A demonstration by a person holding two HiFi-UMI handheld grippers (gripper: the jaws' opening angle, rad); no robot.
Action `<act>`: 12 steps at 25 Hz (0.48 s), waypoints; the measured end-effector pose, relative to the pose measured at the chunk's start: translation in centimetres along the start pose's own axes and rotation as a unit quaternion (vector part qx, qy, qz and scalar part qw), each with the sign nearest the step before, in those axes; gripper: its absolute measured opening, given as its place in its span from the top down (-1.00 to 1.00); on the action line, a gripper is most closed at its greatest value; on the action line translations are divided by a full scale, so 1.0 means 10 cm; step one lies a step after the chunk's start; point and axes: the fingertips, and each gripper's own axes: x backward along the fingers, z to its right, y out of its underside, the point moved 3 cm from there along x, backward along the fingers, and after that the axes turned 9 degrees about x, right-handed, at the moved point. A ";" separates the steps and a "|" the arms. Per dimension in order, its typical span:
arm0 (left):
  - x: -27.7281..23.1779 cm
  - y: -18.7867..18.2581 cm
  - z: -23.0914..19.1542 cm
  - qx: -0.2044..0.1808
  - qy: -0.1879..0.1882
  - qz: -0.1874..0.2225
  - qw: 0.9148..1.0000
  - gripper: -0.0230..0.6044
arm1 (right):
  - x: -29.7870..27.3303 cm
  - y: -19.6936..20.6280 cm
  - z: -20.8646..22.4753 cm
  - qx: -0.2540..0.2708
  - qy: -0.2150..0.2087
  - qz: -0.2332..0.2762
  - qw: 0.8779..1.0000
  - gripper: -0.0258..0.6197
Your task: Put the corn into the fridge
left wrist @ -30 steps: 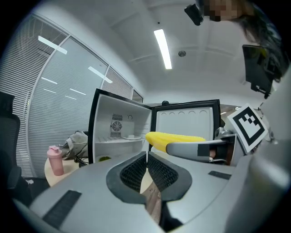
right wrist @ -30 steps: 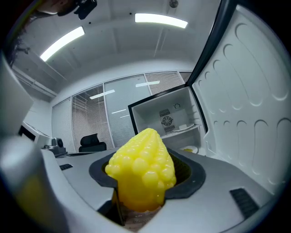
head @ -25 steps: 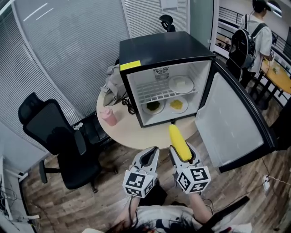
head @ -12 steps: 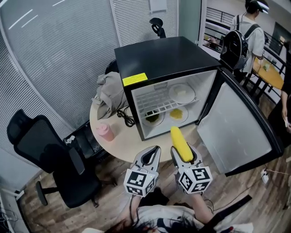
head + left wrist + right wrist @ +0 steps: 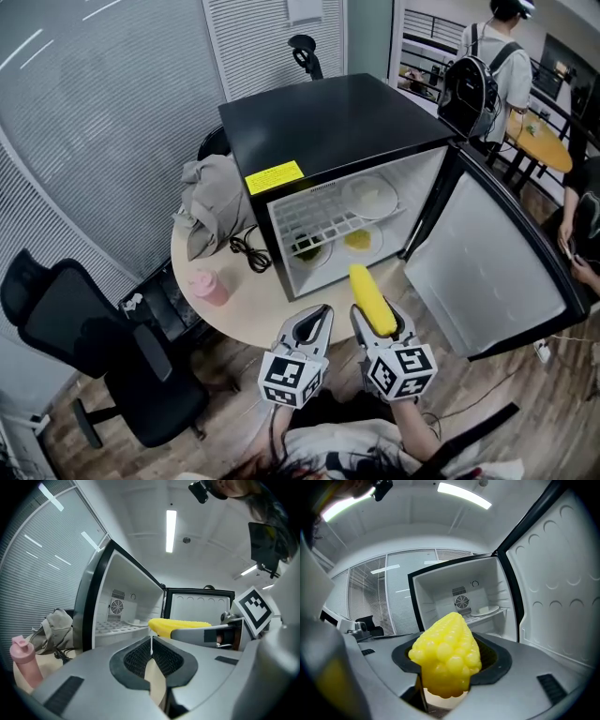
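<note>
At the far left of the head view a black office chair is cut by the frame edge, and the person holding the tools shows only as a strip of clothing along the bottom. To the left of the left gripper, on the round table, stand a pink bottle and a crumpled grey cloth, with a black cable beside the cloth. The left gripper is clenched on nothing: its own view shows the two pads meeting with only a hairline slit between them. Ahead of both grippers the fridge stands open. The food on its green-topped plate and yellow-topped plate is too small to name. A white plate sits on the wire shelf above them. The corn is clamped in the right gripper, just right of the left one. Its rear end is buried between the jaws, and its tip juts forward past them, aimed at the fridge opening but short of it. It is a bright yellow cob with rows of rounded, glossy kernels, tapering to a blunt tip. To the right of the right gripper the fridge door is swung wide, its outer edge cropped in the right gripper view. Beyond it a person with a backpack is cut off by the top edge.
</note>
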 end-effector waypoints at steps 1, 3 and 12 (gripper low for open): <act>-0.01 0.01 -0.01 0.002 0.000 -0.001 1.000 0.88 | -0.02 0.00 0.01 0.000 0.001 -0.001 1.000 0.13; -0.04 0.03 -0.03 0.005 0.000 -0.004 1.000 0.88 | -0.05 -0.01 0.04 0.000 0.000 -0.002 1.000 0.13; -0.29 -0.05 -0.10 -0.001 -0.011 -0.002 1.000 0.88 | -0.33 -0.08 0.25 0.004 -0.015 -0.008 1.000 0.13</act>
